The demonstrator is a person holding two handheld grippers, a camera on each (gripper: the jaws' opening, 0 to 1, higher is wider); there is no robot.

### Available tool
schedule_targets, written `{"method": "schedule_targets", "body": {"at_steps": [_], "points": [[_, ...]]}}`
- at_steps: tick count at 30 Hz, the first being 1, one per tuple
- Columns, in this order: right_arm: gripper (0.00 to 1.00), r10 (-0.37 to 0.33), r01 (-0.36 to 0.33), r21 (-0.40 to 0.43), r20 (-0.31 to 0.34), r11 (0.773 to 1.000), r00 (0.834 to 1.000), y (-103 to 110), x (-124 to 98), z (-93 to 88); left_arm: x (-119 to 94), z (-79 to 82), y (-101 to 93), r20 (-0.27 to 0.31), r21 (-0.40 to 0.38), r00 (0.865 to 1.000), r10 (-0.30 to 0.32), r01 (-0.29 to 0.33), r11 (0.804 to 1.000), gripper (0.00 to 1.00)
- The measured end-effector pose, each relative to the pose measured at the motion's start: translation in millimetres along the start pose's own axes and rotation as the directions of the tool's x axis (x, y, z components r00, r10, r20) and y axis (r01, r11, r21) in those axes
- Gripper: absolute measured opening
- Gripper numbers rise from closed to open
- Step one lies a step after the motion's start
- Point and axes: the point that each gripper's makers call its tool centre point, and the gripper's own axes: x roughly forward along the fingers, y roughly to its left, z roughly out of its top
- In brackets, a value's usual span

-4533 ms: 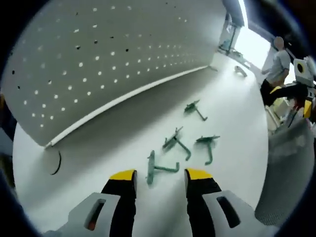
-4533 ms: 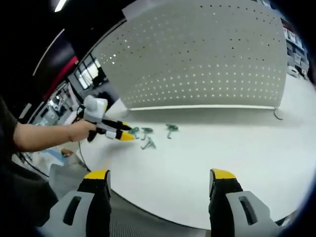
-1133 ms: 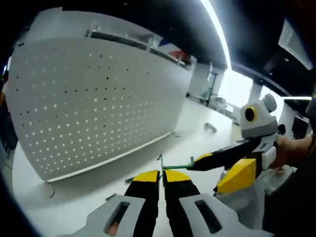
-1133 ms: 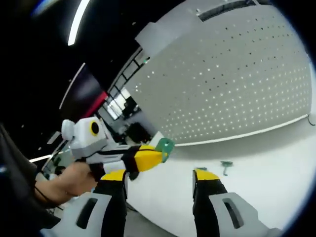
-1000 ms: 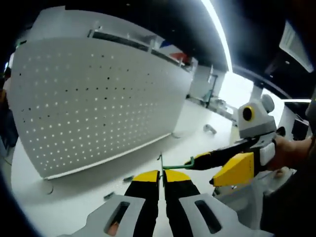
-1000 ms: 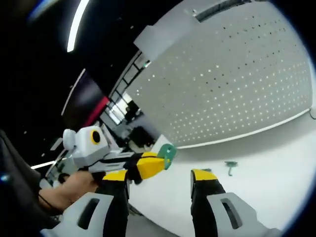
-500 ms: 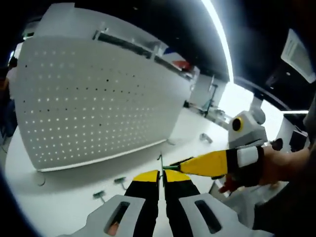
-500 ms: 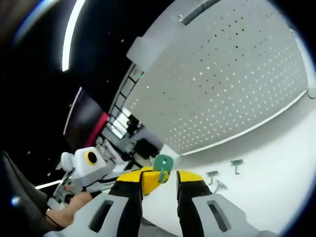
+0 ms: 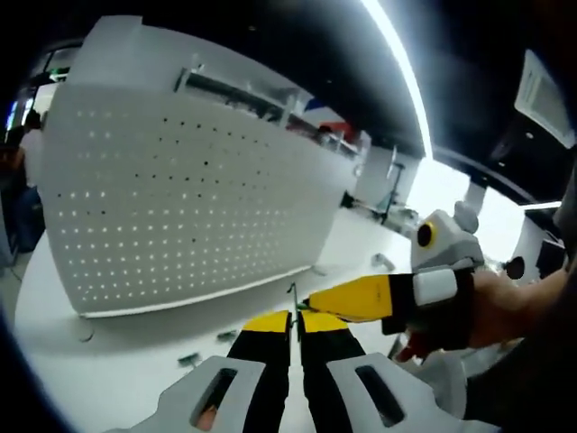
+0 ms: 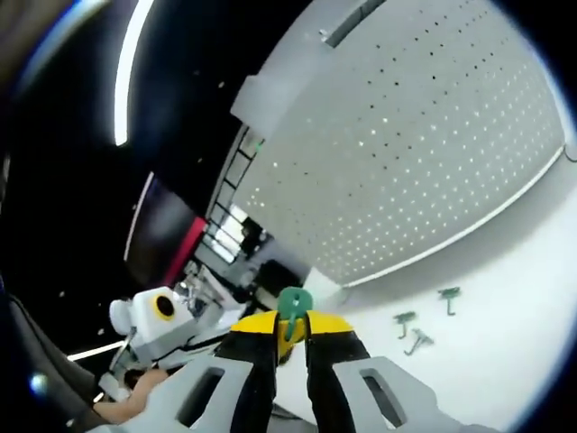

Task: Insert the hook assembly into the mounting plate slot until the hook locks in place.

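The green hook (image 10: pixel 291 311) is pinched between the closed left gripper (image 9: pixel 296 320) and the right gripper (image 10: pixel 290 327), held above the table, near the pegboard (image 10: pixel 424 153).

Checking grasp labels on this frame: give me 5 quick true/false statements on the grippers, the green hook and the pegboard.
1. The left gripper is shut on the green metal hook. True.
2. The right gripper is wide open and holds nothing. False: its jaws are closed on the green hook's end.
3. The green hook is already seated in the white perforated pegboard panel. False: it is held in the air, apart from the panel.
4. Three spare green hooks lie on the white table in front of the panel. True.
5. The pegboard panel lies flat on the table. False: it stands upright.
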Motion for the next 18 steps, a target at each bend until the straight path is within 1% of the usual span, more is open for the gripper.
{"method": "schedule_targets", "body": {"at_steps": [3, 4, 6, 8, 10, 14, 18], "points": [[0.06, 0.022, -0.022, 0.071, 0.005, 0.997, 1.0, 3.5, 0.7, -0.4, -2.3, 2.3, -0.3, 0.015, 0.0, 1.0, 0.01, -0.01, 1.0, 0.02], [0.05, 0.03, -0.03, 0.079, 0.003, 0.996, 1.0, 5.6, 0.8, -0.9, -2.6, 2.8, -0.4, 0.019, 0.007, 1.0, 0.016, -0.016, 1.0, 0.02], [0.04, 0.02, -0.02, 0.058, 0.01, 0.998, 1.0, 5.3, 1.1, 0.0, -4.0, 4.7, -0.9, 0.026, 0.038, 0.999, 0.03, -0.031, 0.999, 0.02], [0.03, 0.017, -0.018, 0.052, 0.013, 0.999, 1.0, 6.2, 0.3, 0.6, -4.1, 5.3, -1.4, 0.025, 0.055, 0.999, 0.035, -0.036, 0.998, 0.02], [0.01, 0.02, -0.02, 0.051, 0.012, 0.999, 1.0, 6.8, 0.1, 0.6, -4.3, 5.4, -1.4, 0.021, 0.089, 0.999, 0.042, -0.044, 0.995, 0.02], [0.01, 0.02, -0.021, 0.057, 0.02, 0.998, 1.0, 7.7, -0.7, 1.5, -4.4, 6.7, -2.4, 0.03, 0.086, 0.998, 0.056, -0.058, 0.995, 0.02], [0.01, 0.017, -0.019, 0.063, 0.024, 0.998, 1.0, 8.7, -2.0, 1.6, -5.4, 7.5, -4.4, 0.032, 0.138, 0.997, 0.075, -0.078, 0.987, 0.02]]}}
